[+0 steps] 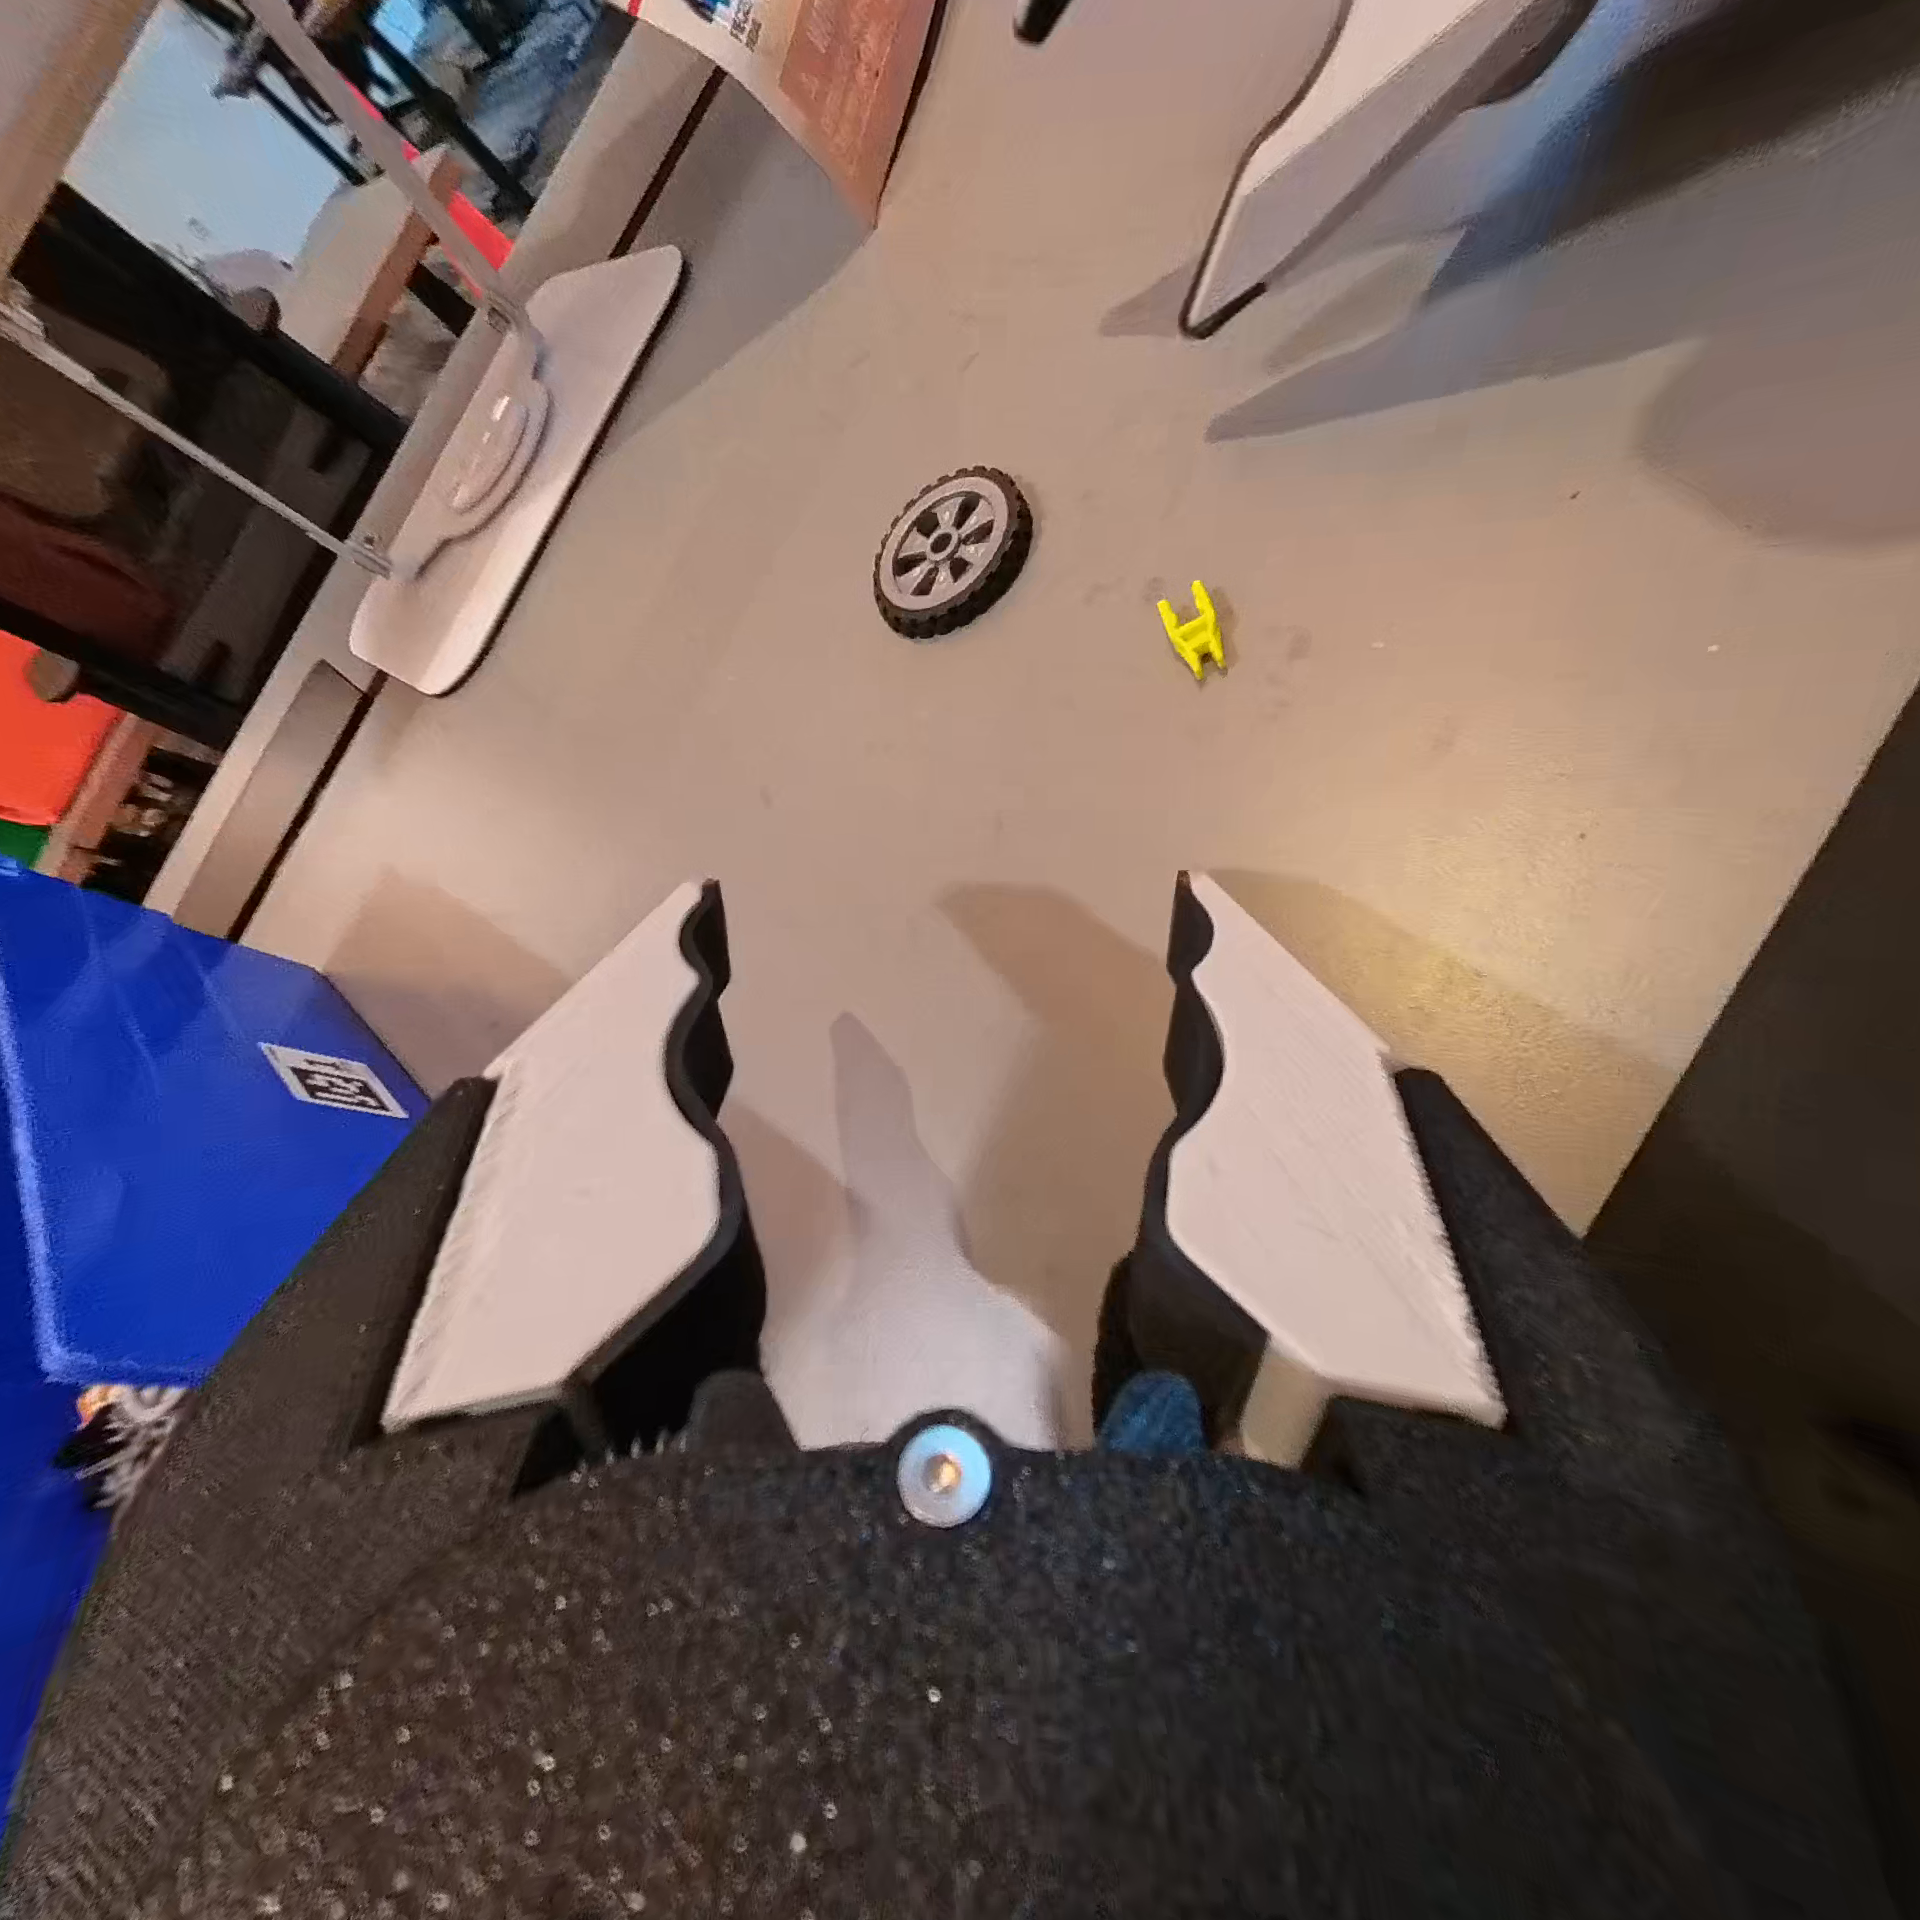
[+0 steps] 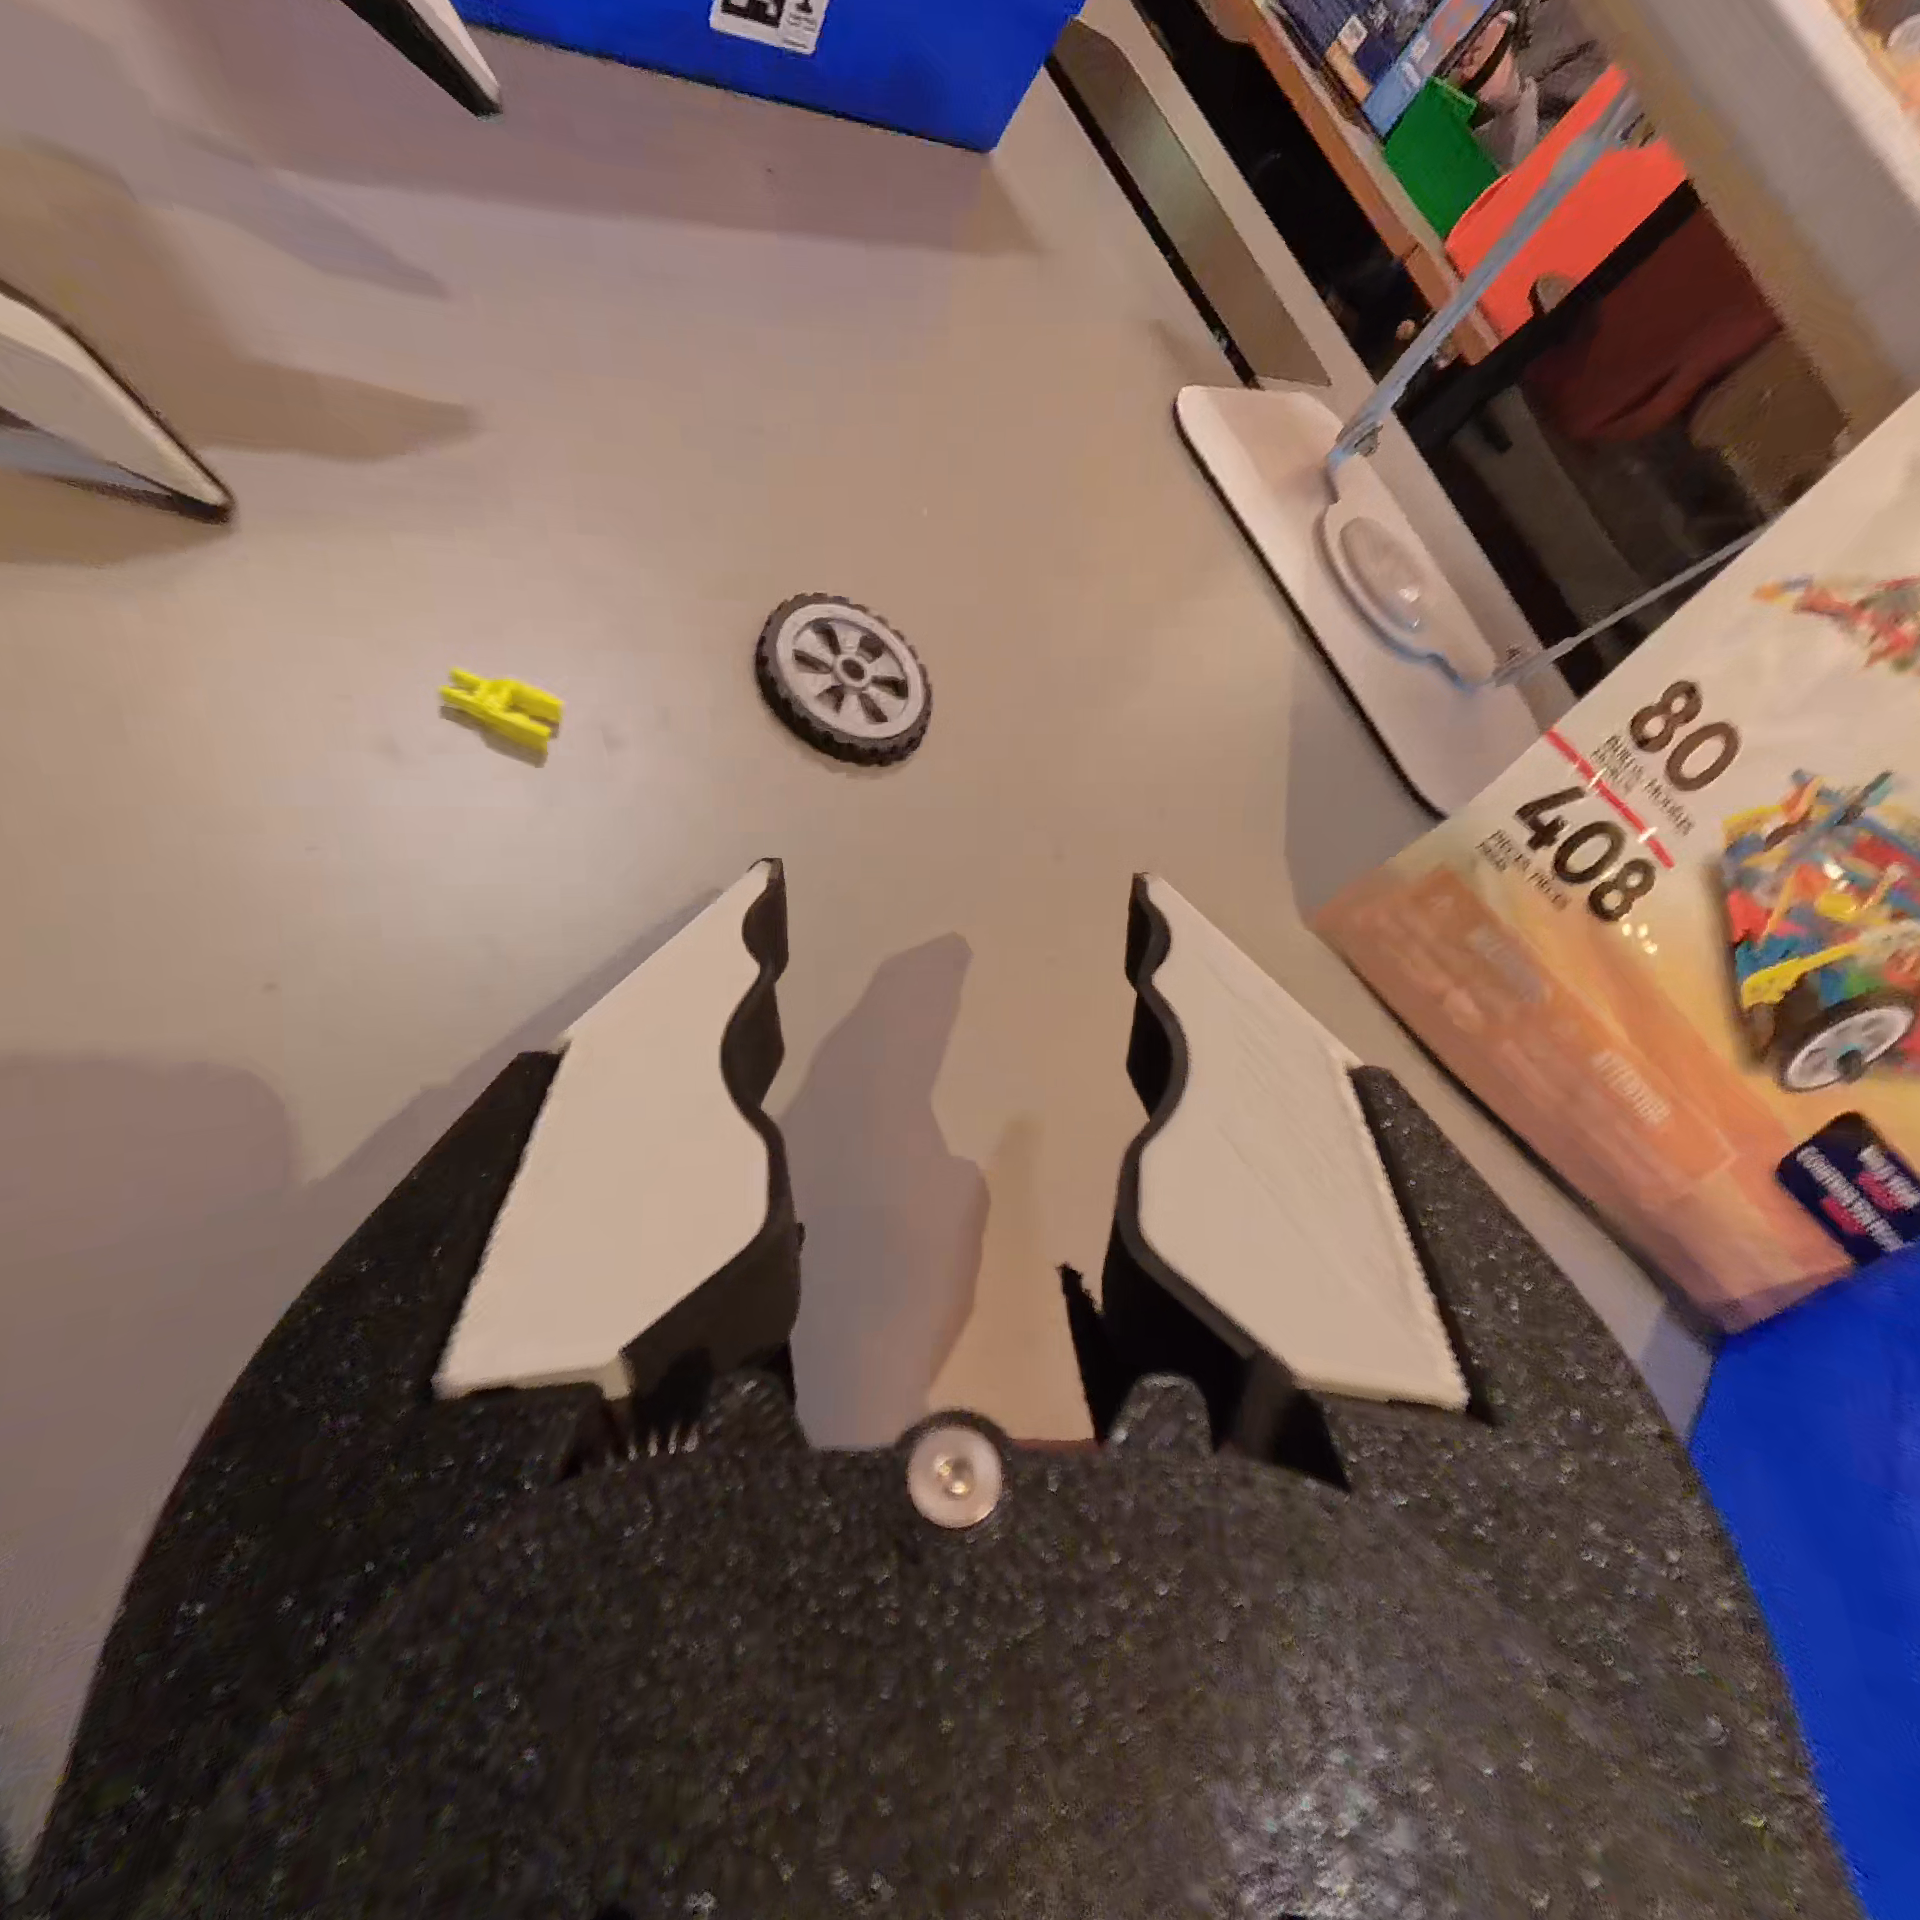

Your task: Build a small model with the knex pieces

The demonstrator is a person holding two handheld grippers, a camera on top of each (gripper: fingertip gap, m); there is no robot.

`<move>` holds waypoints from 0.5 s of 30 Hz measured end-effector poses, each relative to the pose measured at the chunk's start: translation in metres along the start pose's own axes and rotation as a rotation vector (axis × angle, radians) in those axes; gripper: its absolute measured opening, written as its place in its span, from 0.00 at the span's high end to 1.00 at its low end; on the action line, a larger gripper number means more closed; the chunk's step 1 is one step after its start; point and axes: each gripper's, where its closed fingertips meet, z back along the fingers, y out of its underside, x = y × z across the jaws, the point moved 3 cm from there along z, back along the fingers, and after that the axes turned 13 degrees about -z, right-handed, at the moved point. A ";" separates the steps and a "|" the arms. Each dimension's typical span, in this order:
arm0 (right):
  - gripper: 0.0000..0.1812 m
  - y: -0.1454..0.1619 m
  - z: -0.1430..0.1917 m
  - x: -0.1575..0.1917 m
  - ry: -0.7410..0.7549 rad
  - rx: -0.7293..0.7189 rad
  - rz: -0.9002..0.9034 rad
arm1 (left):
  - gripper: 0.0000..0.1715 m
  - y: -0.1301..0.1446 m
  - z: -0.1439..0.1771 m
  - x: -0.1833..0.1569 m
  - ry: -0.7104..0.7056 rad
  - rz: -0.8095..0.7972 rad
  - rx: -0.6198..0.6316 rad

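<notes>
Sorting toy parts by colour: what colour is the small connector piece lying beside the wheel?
Bright yellow connector piece; the right wrist view shows it best.

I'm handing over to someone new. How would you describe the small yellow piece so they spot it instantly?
Start at the grey table. Near its middle lies a toy wheel with a black tyre. The yellow connector lies apart from it, much smaller and the only bright yellow thing there.

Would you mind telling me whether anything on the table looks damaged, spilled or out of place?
Nothing stands out. The toy wheel lies flat and looks whole, the yellow connector piece lies apart beside it, and the table shows only faint marks. Both the left gripper and right gripper are open and empty.
</notes>
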 end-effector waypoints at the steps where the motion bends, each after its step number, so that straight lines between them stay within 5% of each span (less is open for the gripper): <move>1: 0.64 -0.001 -0.003 -0.002 0.012 0.002 0.021 | 0.51 0.000 0.001 0.001 -0.012 -0.007 0.004; 8: 0.64 -0.026 -0.024 0.008 0.022 -0.071 0.169 | 0.50 -0.008 0.012 0.012 -0.071 0.033 -0.060; 15: 0.68 -0.068 -0.070 -0.009 -0.011 -0.219 0.100 | 0.58 -0.014 0.038 0.037 -0.151 0.174 -0.191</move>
